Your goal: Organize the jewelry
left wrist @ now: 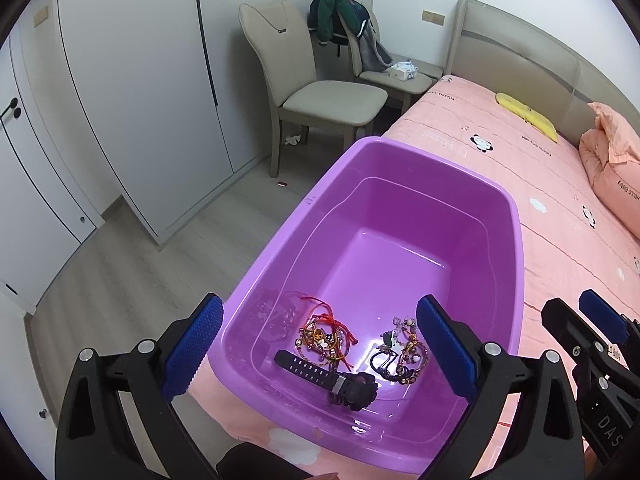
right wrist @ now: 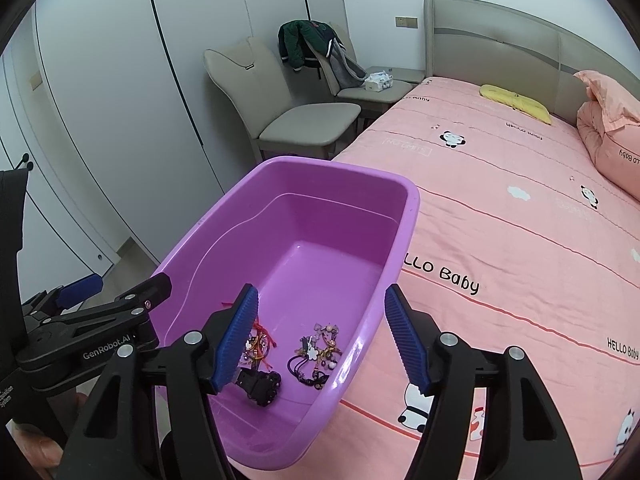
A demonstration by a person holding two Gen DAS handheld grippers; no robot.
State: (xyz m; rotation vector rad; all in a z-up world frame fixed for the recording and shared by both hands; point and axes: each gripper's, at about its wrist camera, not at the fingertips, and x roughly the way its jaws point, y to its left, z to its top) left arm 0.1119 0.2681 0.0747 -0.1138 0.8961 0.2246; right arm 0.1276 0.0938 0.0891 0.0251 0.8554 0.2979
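Purple tub on pink bed, holding watch and bracelets. Chair beyond. Left fingers wide, right fingers partly open, both empty.

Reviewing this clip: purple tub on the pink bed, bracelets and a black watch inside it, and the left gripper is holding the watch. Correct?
Not quite. The left gripper holds nothing: in the left wrist view its fingers stand wide open above the purple tub. The black watch lies on the tub floor beside the bracelets.
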